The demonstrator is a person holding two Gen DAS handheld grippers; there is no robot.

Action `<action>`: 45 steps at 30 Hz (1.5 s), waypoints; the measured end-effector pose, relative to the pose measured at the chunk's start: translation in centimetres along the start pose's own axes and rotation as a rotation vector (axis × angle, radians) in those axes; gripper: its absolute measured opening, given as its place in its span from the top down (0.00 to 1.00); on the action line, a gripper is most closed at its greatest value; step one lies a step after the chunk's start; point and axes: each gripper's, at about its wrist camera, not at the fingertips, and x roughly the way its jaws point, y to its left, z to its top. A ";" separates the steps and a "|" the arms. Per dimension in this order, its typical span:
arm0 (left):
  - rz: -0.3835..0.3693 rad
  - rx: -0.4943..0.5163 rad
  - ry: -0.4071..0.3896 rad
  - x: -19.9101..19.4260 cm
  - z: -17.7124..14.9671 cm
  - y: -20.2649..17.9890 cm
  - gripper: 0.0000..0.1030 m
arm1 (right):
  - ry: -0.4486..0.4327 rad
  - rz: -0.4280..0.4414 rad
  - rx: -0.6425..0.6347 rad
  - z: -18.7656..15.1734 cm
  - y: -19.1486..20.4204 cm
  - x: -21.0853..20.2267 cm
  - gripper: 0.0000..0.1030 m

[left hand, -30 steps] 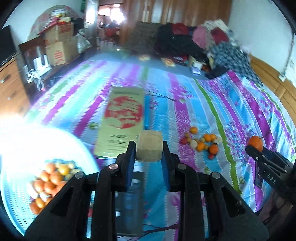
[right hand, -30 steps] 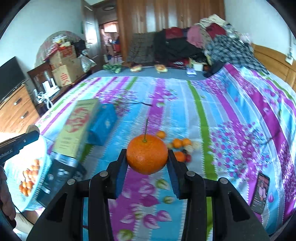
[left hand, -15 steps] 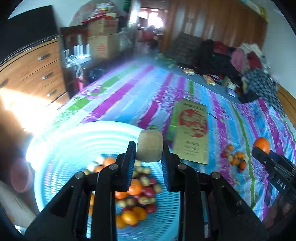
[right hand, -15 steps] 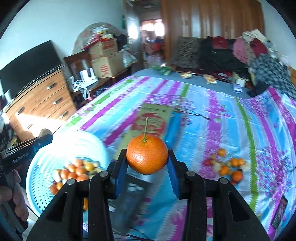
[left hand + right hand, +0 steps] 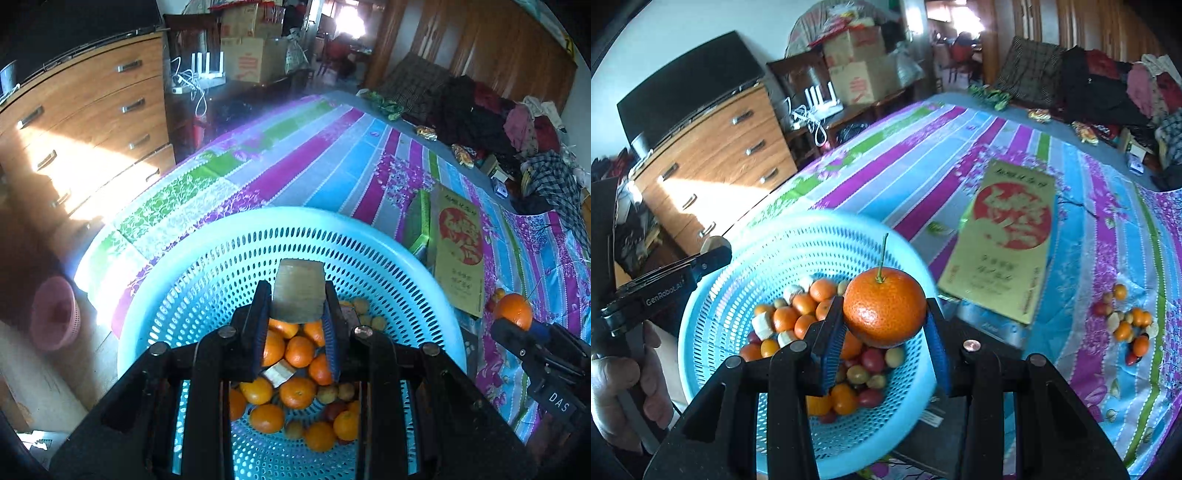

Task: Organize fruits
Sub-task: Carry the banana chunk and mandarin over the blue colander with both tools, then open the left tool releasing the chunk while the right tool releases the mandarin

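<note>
My left gripper [image 5: 297,297] is shut on a pale beige fruit chunk [image 5: 298,284] and hangs over the light blue perforated basket [image 5: 258,221]. Inside the basket lie several oranges [image 5: 299,350], small red and yellow fruits and pale chunks. My right gripper [image 5: 884,326] is shut on a stemmed orange [image 5: 884,308], above the basket's [image 5: 713,295] near right side. In the left wrist view that orange [image 5: 513,309] shows at the right edge. Left of the basket in the right wrist view, the left gripper [image 5: 714,245] is held by a hand [image 5: 628,387].
A small heap of loose fruits [image 5: 1126,325] lies on the striped bedspread [image 5: 923,155] to the right. A yellow and red flat box [image 5: 1008,236] lies beyond the basket. A wooden dresser [image 5: 713,158] stands left of the bed, with a pink bin [image 5: 55,314] on the floor.
Both grippers have swung left from over the middle of the bed to above the blue basket, each keeping its fruit. The loose heap has slid to the right of view.
</note>
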 end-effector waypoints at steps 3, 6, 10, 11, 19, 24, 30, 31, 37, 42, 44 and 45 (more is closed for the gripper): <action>-0.009 -0.007 0.009 0.1 -0.2 1.0 0.74 | 0.019 0.008 -0.002 -0.1 0.4 0.7 0.57; -0.017 -0.010 0.012 0.1 -0.1 1.6 0.74 | 0.029 0.007 0.000 -0.2 0.7 1.0 0.57; -0.023 -0.011 0.015 0.1 -0.2 2.0 0.74 | 0.038 0.007 0.002 -0.3 0.9 1.3 0.57; -0.025 -0.011 0.016 0.2 -0.1 2.1 0.74 | 0.040 0.008 0.002 -0.3 1.0 1.3 0.57; -0.028 -0.018 0.026 0.6 -0.3 2.7 0.74 | 0.053 0.012 0.004 -0.4 1.3 1.6 0.57; -0.034 -0.018 0.032 0.8 -0.3 2.7 0.74 | 0.058 0.014 0.006 -0.5 1.3 1.9 0.57; -0.033 -0.016 0.041 1.1 -0.3 2.6 0.74 | 0.066 0.018 0.006 -0.6 1.3 2.3 0.57; -0.032 -0.017 0.043 1.2 -0.4 2.7 0.74 | 0.067 0.019 0.006 -0.6 1.4 2.3 0.57; -0.027 -0.029 0.053 1.4 -0.4 3.0 0.73 | 0.084 0.032 0.006 -0.8 1.4 2.9 0.56; -0.024 -0.036 0.058 1.6 -0.3 3.2 0.73 | 0.100 0.043 0.007 -1.1 1.5 3.3 0.56; -0.026 -0.039 0.063 1.8 -0.3 3.2 0.73 | 0.105 0.045 0.005 -1.1 1.6 3.5 0.55; -0.026 -0.040 0.066 1.8 -0.3 3.2 0.73 | 0.109 0.047 0.005 -1.2 1.6 3.6 0.55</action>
